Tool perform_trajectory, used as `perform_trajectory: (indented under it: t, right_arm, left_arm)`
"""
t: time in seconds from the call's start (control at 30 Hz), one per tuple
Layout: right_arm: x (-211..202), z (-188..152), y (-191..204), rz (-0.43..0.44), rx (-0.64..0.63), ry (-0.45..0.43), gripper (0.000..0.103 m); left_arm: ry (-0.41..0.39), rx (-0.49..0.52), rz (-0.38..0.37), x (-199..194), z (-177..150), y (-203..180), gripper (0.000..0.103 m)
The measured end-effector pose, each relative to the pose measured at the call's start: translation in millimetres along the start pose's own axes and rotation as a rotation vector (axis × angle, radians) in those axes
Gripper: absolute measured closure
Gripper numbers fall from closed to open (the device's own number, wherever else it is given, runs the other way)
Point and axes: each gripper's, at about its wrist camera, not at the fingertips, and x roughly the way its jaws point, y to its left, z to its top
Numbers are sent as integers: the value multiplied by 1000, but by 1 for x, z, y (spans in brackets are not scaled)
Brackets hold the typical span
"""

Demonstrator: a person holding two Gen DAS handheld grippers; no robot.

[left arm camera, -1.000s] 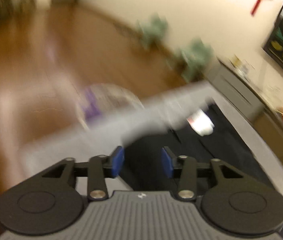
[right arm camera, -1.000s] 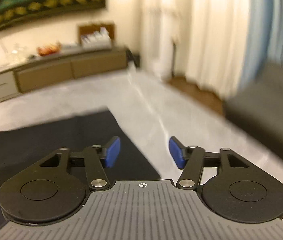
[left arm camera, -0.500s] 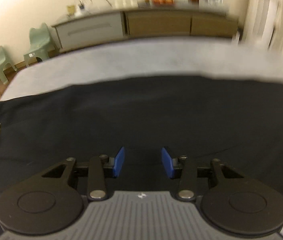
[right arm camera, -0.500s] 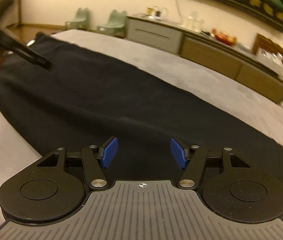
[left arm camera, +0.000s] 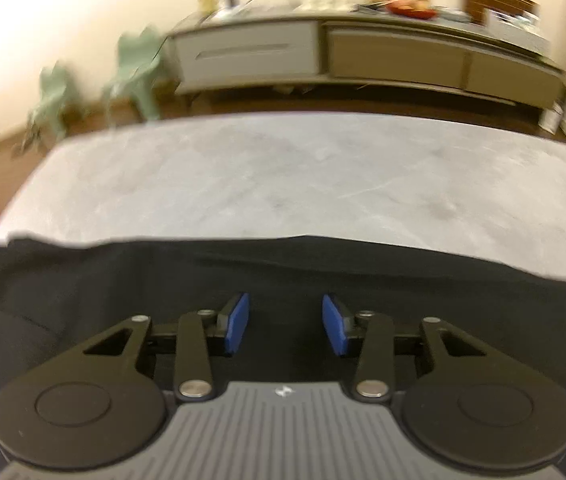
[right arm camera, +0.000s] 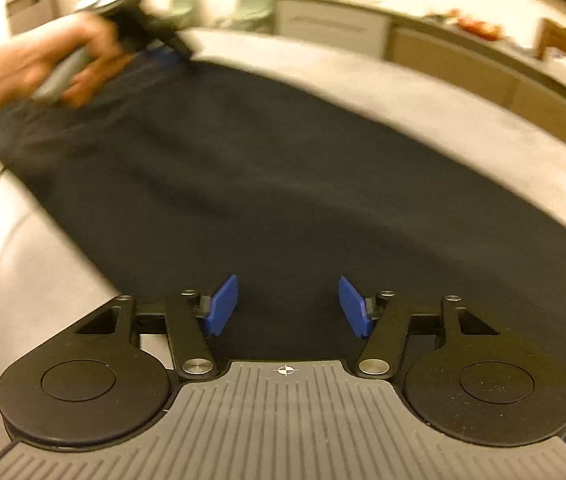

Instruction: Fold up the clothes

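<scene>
Black garment (right arm camera: pixel 283 184) spread flat across grey bed (left arm camera: pixel 303 184), mid-frame; left gripper (left arm camera: pixel 286 328) and right gripper (right arm camera: pixel 287 306) both agape, empty, low over it; fold stage unclear, possibly laid out or part-folded; edge pinch likely needed

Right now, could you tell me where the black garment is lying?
The black garment lies spread flat on the grey bed cover, directly beneath both open tongs, with the long low sideboard beyond the bed.
</scene>
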Motion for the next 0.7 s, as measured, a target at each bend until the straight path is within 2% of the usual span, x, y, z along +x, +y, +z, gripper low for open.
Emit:
perform_trajectory:
  t: [0.07,0.13,0.2,0.3,0.43,0.5,0.57,0.7]
  right_arm:
    - [-1,3,-16,-67,-1,-9,43]
    - [7,8,-29,-134,-28,23,44]
    - [18,13,-48,-168,-16,40,33]
    - [26,25,-81,-222,44,58,31]
    - [26,26,-87,-329,51,69,31]
    - [15,27,-76,-309,24,56,40]
    - [-2,29,-59,-244,-4,12,37]
    - [-31,27,-2,-9,-167,-60,29]
  left_arm:
    - [-38,77,-7,-25,-5,-10,60]
    - [-69,143,-37,-45,-14,-17,57]
    - [-84,208,-76,-72,-34,-22,57]
    - [-116,323,-130,-111,-70,-32,56]
    - [-134,411,-187,-145,-122,-35,48]
    - [-113,445,-192,-141,-143,-36,48]
    - [-107,473,-196,-135,-150,-38,48]
    - [-102,525,-204,-123,-160,-41,49]
